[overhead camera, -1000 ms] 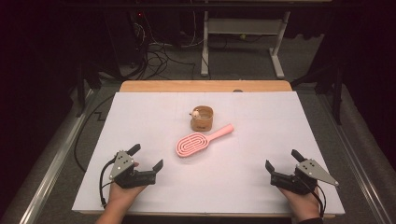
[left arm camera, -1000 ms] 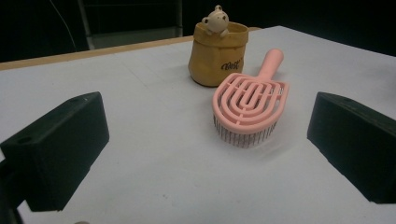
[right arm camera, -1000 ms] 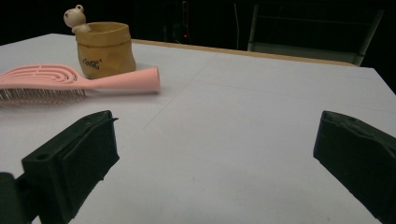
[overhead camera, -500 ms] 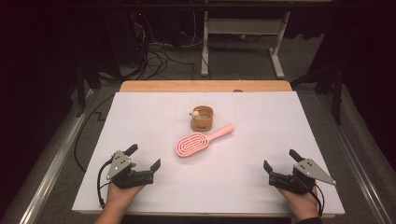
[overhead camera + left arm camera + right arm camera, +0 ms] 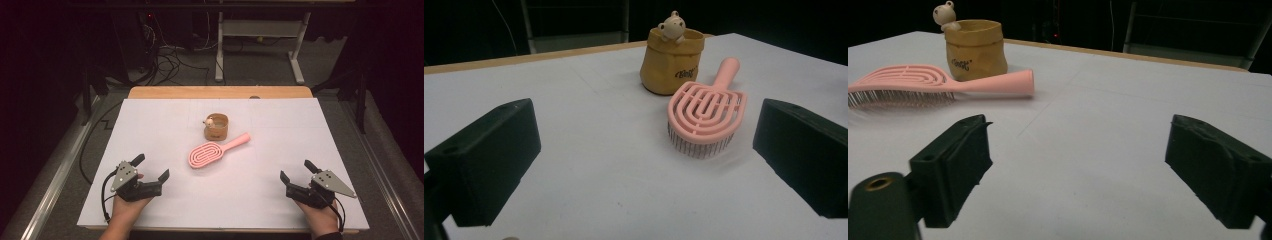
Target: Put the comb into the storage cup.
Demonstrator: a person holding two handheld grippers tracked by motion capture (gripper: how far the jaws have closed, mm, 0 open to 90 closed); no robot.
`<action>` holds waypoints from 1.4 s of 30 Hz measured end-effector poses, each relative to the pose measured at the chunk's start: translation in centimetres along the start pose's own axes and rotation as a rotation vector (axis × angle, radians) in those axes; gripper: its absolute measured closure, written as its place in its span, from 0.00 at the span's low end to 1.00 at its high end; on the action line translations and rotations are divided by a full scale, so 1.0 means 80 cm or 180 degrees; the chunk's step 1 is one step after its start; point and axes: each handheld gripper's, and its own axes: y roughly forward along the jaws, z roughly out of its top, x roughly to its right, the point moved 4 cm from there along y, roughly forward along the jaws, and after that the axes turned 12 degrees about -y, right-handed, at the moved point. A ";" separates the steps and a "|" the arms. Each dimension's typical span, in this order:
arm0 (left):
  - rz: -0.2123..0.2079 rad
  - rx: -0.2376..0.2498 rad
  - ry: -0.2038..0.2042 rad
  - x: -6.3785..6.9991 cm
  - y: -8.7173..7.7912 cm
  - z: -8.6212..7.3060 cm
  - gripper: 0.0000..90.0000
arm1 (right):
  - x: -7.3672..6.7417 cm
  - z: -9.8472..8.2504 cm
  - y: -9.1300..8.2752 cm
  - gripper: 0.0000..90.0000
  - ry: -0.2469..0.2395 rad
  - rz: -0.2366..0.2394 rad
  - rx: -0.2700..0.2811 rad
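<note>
- Left hand-held gripper point(image 5: 149, 170): released, jaws spread wide, resting low at the near left of the counter point(image 5: 150, 115) and grasping nothing. Its own view looks straight at the pink hairbrush point(image 5: 707, 118).
- Pink hairbrush point(image 5: 214, 151): lies bristles-down at mid-counter, handle pointing toward the far right, just beside the tan bear pouch point(image 5: 216, 127) — whether handle and pouch touch cannot be told.
- Right hand-held gripper point(image 5: 297, 173): released, jaws apart, near right of the counter, well apart from the brush.
- Step in hand, as judged: approach not yet begun. The next move calls for a reach forward and a grip across the handle.
- Hard to make out: the pouch's contents — its interior is hidden; the print on its front is too small to read.
</note>
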 end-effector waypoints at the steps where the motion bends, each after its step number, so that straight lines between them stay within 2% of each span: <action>1: 0.0002 0.0002 -0.0003 0.000 0.000 0.000 0.00 | -0.001 0.000 0.000 0.19 0.0006 0.0017 0.0006; 2: 0.0002 0.0002 -0.0003 0.000 0.000 0.000 0.00 | -0.001 0.000 0.000 0.19 0.0006 0.0017 0.0006; 6: 0.0027 0.0008 -0.0029 -0.001 0.000 -0.001 0.00 | -0.007 0.004 0.006 0.45 0.0081 0.0196 -0.0009; 7: 0.0027 0.0008 -0.0029 -0.001 0.000 -0.001 0.00 | -0.007 0.004 0.006 0.45 0.0081 0.0196 -0.0009; 8: 0.0033 0.0008 -0.0052 -0.002 0.000 -0.001 0.00 | -0.010 0.009 0.014 0.61 0.0152 0.0280 -0.0050; 9: 0.0033 0.0008 -0.0052 -0.002 0.000 -0.001 0.00 | -0.011 0.012 0.021 0.68 0.0194 0.0323 -0.0079; 10: 0.0032 0.0012 -0.0064 -0.003 0.000 -0.001 0.00 | -0.011 0.012 0.021 0.68 0.0194 0.0323 -0.0079; 11: 0.0030 0.0007 -0.0071 -0.004 -0.001 -0.001 0.00 | -0.015 0.020 0.035 0.82 0.0193 0.0363 -0.0133; 14: 0.0029 0.0015 -0.0091 -0.006 -0.001 -0.001 0.00 | -0.024 0.032 0.064 0.98 0.0132 0.0396 -0.0244; 15: 0.0027 0.0029 -0.0112 -0.007 -0.001 0.000 0.00 | -0.027 0.036 0.075 1.00 0.0117 0.0384 -0.0273; 17: 0.0016 0.0026 -0.0117 -0.008 -0.002 0.000 0.00 | -0.036 0.044 0.098 1.00 0.0083 0.0411 -0.0365; 20: 0.0011 0.0043 -0.0133 -0.009 -0.003 0.001 0.00 | -0.052 0.057 0.133 1.00 -0.0100 0.0442 -0.0530; 21: 0.0011 0.0043 -0.0133 -0.009 -0.003 0.001 0.00 | -0.052 0.057 0.133 1.00 -0.0100 0.0442 -0.0530; 22: 0.0011 0.0046 -0.0140 -0.010 -0.004 0.002 0.00 | -0.063 0.066 0.155 1.00 -0.0174 0.0460 -0.0617; 23: 0.0012 0.0052 -0.0146 -0.010 -0.004 0.002 0.00 | -0.067 0.070 0.166 1.00 -0.0197 0.0465 -0.0655; 24: 0.0012 0.0052 -0.0146 -0.010 -0.004 0.002 0.00 | -0.067 0.070 0.166 1.00 -0.0197 0.0465 -0.0655; 26: 0.0018 0.0066 -0.0168 -0.012 -0.006 0.002 0.00 | -0.075 0.076 0.186 1.00 -0.0215 0.0473 -0.0744; 27: 0.0028 0.0084 -0.0190 -0.013 -0.008 0.003 0.00 | -0.081 0.081 0.203 1.00 -0.0292 0.0454 -0.0819; 28: 0.0028 0.0084 -0.0190 -0.013 -0.008 0.003 0.00 | -0.083 0.083 0.211 1.00 -0.0313 0.0457 -0.0848; 29: 0.0030 0.0091 -0.0200 -0.014 -0.009 0.003 0.00 | -0.083 0.083 0.211 1.00 -0.0313 0.0457 -0.0848; 30: 0.0035 0.0097 -0.0213 -0.015 -0.009 0.003 0.00 | -0.085 0.089 0.224 1.00 -0.0345 0.0449 -0.0891; 34: 0.0044 0.0097 -0.0237 -0.018 -0.010 0.003 0.00 | -0.088 0.092 0.241 1.00 -0.0379 0.0480 -0.0988; 40: 0.0045 0.0107 -0.0242 -0.020 -0.011 0.003 0.00 | -0.091 0.088 0.248 1.00 -0.0424 0.0513 -0.1105; 42: 0.0045 0.0113 -0.0257 -0.020 -0.011 0.003 0.00 | -0.089 0.081 0.248 1.00 -0.0500 0.0539 -0.1188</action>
